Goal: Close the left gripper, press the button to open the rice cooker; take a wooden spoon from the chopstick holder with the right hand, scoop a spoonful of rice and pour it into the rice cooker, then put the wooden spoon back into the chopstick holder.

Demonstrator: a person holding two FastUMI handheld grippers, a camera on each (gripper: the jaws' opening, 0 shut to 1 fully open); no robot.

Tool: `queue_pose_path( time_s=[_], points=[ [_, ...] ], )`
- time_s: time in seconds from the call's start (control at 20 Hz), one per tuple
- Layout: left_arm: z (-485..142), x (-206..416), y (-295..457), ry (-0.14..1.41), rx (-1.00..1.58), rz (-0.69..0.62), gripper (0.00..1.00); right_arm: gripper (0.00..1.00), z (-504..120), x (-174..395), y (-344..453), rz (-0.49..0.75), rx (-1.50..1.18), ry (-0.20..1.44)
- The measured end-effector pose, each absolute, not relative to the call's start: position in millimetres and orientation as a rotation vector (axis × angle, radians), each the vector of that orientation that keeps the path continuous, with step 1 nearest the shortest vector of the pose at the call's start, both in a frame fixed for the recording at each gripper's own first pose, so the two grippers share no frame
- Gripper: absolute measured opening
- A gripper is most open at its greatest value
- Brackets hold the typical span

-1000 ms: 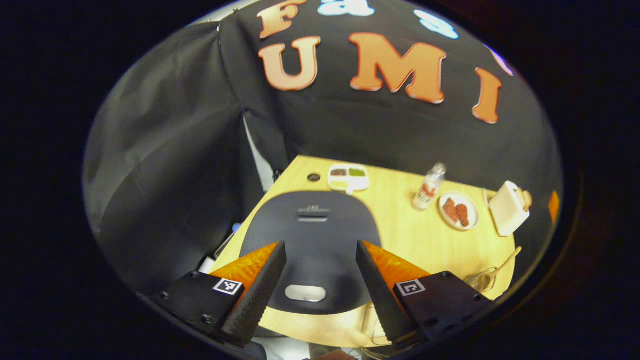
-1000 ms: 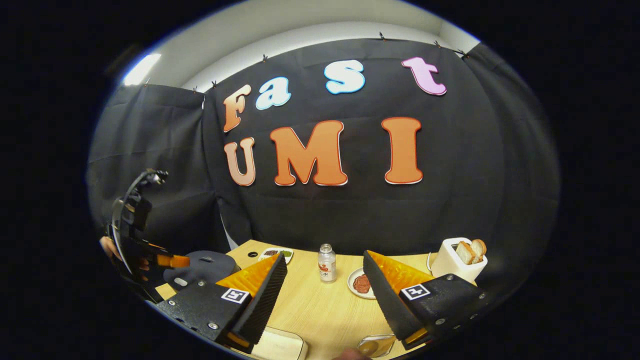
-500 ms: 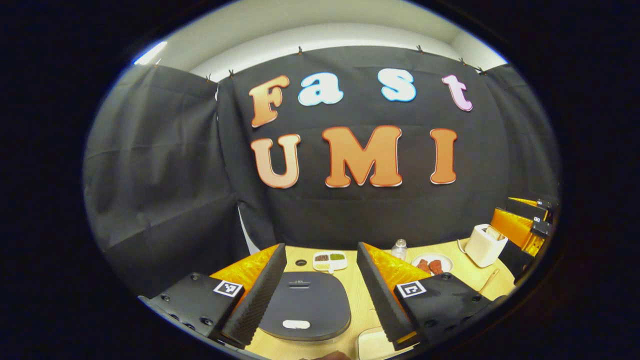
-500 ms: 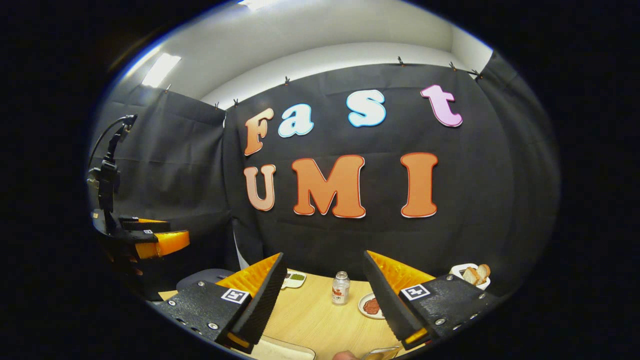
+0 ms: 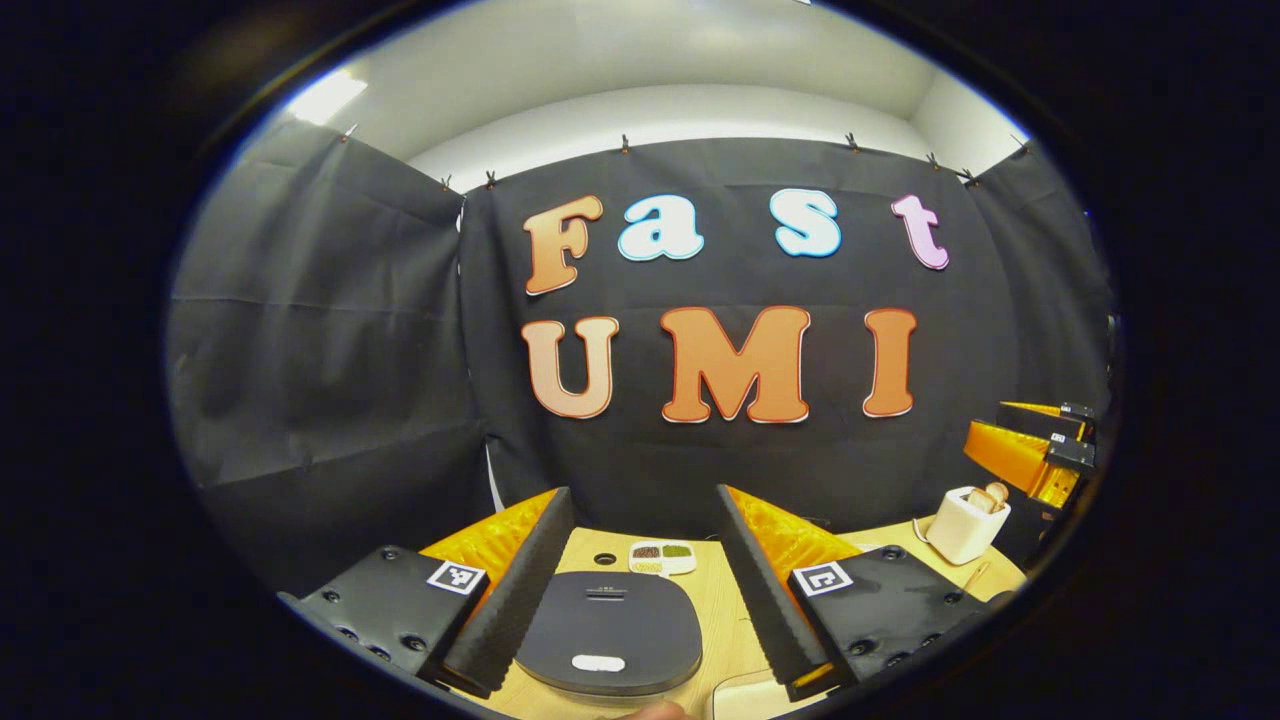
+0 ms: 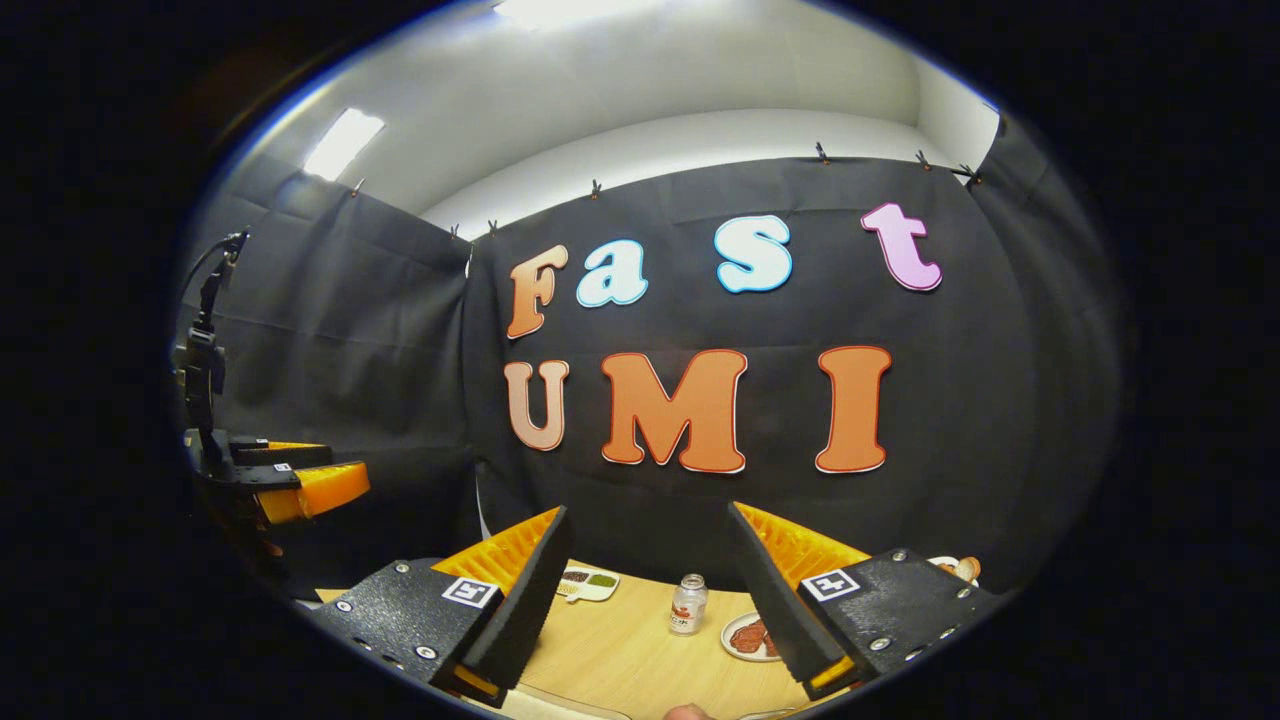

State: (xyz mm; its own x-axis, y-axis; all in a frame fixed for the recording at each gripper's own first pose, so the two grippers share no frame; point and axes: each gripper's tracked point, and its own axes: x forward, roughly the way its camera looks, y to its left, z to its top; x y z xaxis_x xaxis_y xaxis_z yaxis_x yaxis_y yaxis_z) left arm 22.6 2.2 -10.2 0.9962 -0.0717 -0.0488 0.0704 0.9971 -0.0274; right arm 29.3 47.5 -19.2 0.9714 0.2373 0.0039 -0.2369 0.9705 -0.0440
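Step in hand: step 1 of the task, not yet done. The left gripper [image 5: 645, 590] hangs above the near edge of the tabletop [image 5: 722, 610], its 2 fingers [image 5: 520, 580] spread wide w/ nothing between them. The rice cooker [image 5: 610, 632] sits low in the left gripper view, framed in the gap between the fingers, lid down; its pale oval button [image 5: 598, 663] lies at the near rim of the lid.

Right gripper [image 6: 648, 600]: fingers likewise wide apart, holding nothing, raised over the tabletop's middle. In the right gripper view a small bottle [image 6: 686, 604] and a plate of reddish food [image 6: 750, 636] stand beyond the fingers. A toaster [image 5: 965, 522] w/ bread stands at the tabletop's far right; a divided dish [image 5: 662, 557] lies just behind the cooker. Chopstick holder & wooden spoon: cannot be made out for sure in these 2 views.

Next move (judgement): shut the left fingers, tilt fwd & down, bring the joined tips onto the button; press must be centred, since the button is small vs. the lid.

Vs. 1.0 s ago: the left gripper then looked steeply down on the cooker from close above, lid large in view; it has since pitched up & drawn back, so the cooker shows small & low. The right gripper has also pitched up; less tabletop shows. Finger spread unchanged on both.
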Motion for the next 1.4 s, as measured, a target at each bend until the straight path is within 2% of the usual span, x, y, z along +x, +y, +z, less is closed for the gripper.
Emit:
queue_pose_path(
  time_s=[0.7,0.9,1.4],
  points=[
    [10,15,-5,-0.049,0.007,-0.109,0.97,0.95,-11,24,71,0.250,-0.051,-0.012],
    [1,17,-7,-0.033,0.058,-0.087,0.95,0.95,-12,25,62,0.228,-0.038,-0.012],
    [8,14,-27,-0.062,0.014,-0.167,0.95,0.95,-19,31,57,0.205,-0.020,-0.010]
  ],
)
